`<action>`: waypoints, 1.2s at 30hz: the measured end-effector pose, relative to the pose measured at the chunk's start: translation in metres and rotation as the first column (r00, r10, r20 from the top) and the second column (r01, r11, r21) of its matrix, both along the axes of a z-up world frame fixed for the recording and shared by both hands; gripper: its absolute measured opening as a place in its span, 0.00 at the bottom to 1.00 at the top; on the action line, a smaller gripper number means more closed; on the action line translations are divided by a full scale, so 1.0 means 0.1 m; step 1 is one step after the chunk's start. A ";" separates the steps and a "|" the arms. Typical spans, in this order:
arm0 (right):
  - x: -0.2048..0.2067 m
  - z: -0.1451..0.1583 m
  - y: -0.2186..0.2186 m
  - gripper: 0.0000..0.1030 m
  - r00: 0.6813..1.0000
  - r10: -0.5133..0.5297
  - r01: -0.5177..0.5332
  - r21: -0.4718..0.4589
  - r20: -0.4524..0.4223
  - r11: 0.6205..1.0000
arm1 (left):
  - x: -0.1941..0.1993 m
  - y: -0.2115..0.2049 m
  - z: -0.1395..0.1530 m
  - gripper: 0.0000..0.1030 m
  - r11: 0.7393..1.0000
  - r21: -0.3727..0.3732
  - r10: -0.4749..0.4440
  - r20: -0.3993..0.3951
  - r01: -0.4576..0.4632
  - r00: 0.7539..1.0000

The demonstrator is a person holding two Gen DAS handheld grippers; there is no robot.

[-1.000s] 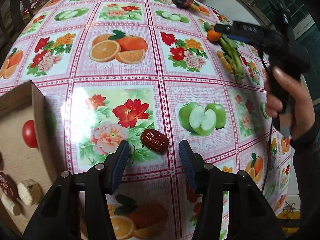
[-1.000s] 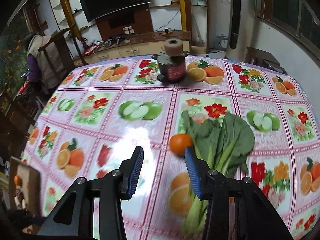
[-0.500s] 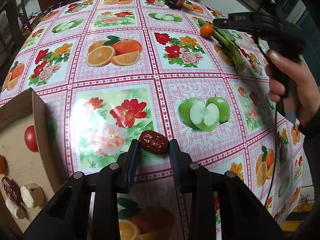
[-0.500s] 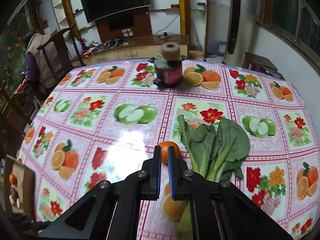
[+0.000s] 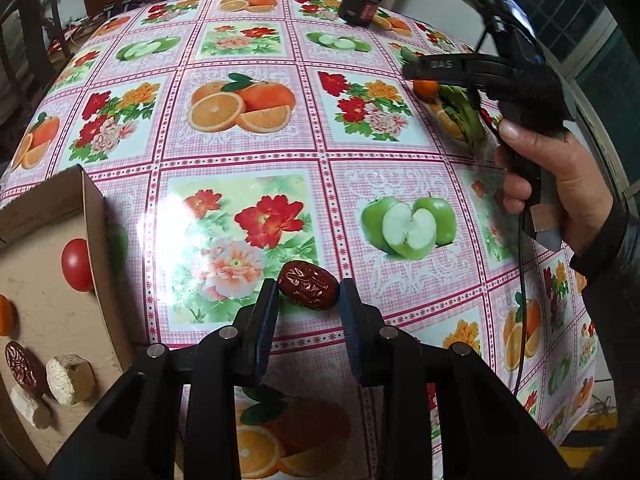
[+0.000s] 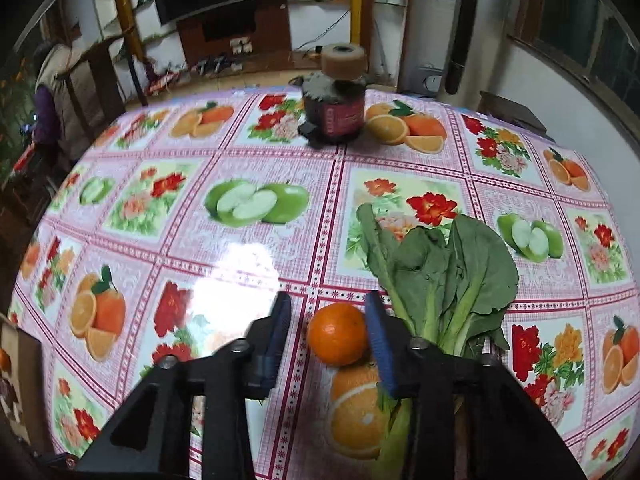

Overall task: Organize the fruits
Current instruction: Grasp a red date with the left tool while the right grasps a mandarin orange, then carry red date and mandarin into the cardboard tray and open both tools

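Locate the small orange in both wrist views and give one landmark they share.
Left wrist: the orange sits far upper right, just under the right tool's tip, beside the greens.
Right wrist: the orange is bottom centre, between the right tool's fingers, left of the greens.
Shared landmark: the dark jar at the table's far edge.

Tablecloth (image 5: 256, 160): pink check grid, panels of printed oranges, green apples, red flowers. Jujube (image 5: 309, 285): dark red, wrinkled. Mandarin (image 6: 338, 334): orange; leafy greens (image 6: 444, 268) at its 2 o'clock: dark green. Cardboard box (image 5: 48, 280): tan. Tomato (image 5: 77, 265): red. Jar (image 6: 335, 114): dark, red label. Gripper pads (image 6: 378, 340): blue.
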State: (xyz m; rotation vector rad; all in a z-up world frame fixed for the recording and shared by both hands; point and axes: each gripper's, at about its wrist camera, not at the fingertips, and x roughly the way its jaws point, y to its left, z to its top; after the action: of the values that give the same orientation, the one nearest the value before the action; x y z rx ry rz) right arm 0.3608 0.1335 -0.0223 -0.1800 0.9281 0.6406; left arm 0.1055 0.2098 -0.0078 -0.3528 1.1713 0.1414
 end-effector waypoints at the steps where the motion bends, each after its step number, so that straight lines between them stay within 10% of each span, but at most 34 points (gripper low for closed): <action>1: 0.01 0.01 -0.03 0.22 1.000 0.001 -0.001 0.019 -0.013 1.000 | -0.01 0.02 0.01 0.27 1.000 -0.002 0.005 0.007 -0.005 1.000; 36: -2.79 0.96 -0.46 0.21 0.966 0.221 -0.158 0.373 -0.133 0.914 | -1.52 0.47 0.76 0.27 0.997 -0.018 0.078 0.038 -0.078 0.996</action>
State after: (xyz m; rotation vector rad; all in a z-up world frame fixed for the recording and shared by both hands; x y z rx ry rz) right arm 0.0818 0.0879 0.0740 0.1179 0.9492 1.0090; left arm -0.0466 0.2567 0.0684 -0.4145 1.1218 0.1925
